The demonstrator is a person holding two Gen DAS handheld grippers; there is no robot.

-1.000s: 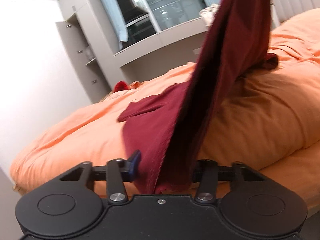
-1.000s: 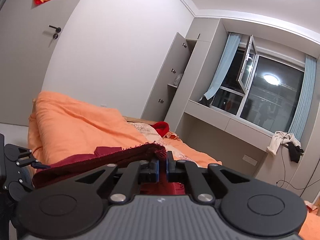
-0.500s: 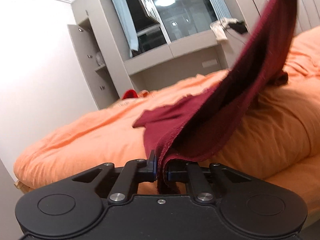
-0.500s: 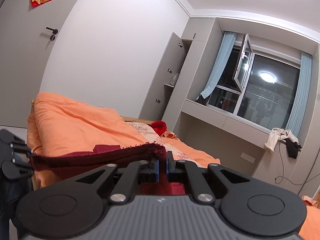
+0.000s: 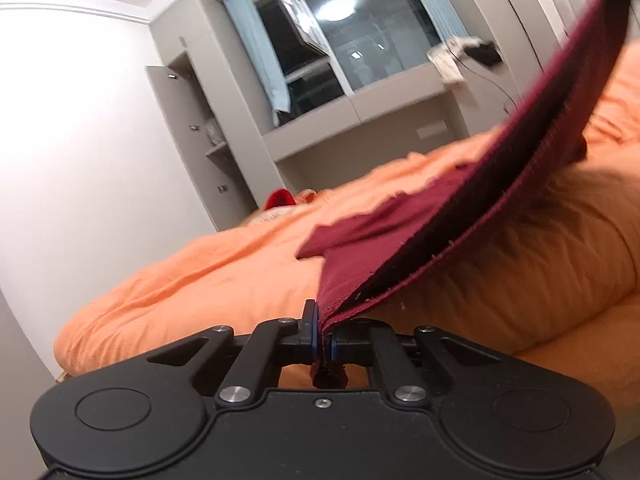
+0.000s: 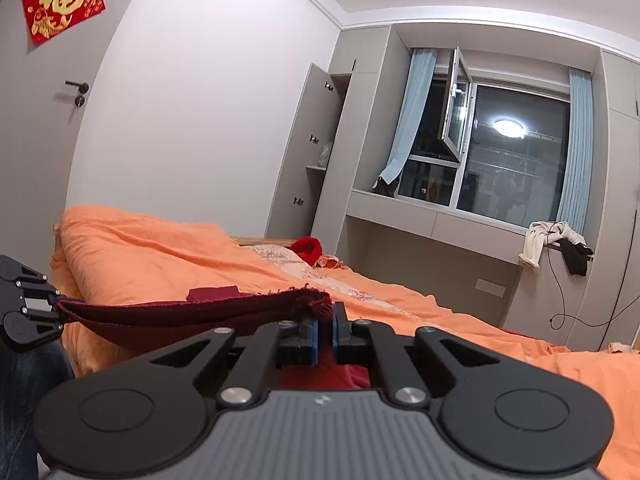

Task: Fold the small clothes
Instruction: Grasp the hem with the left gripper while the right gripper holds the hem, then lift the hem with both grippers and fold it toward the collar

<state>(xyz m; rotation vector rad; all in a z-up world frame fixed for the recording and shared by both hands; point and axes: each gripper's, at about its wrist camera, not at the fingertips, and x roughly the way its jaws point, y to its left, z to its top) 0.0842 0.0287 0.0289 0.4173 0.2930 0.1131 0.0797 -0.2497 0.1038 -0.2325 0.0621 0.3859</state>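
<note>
- Looking along the left gripper [image 5: 325,346], the jaws are clamped on a corner of the dark red garment [image 5: 472,216], with a little tuft of cloth hanging just below the pads.
- From that grip the garment rises in a taut, doubled band toward the upper right, lifted off the orange duvet [image 5: 208,280]; one loose flap of it lies flat on the duvet to the left of the band.
- Far behind stand a window [image 5: 360,40] and an open grey cupboard [image 5: 188,136].
- Looking along the right gripper [image 6: 325,338], its jaws are pinched on another bunched corner of the garment, which bulges just above the pads.
- The garment stretches leftward as a slightly sagging strip to the left gripper at the left edge, hanging above the duvet.
- A red wall hanging [image 6: 62,0] is on the door at far left.
</note>
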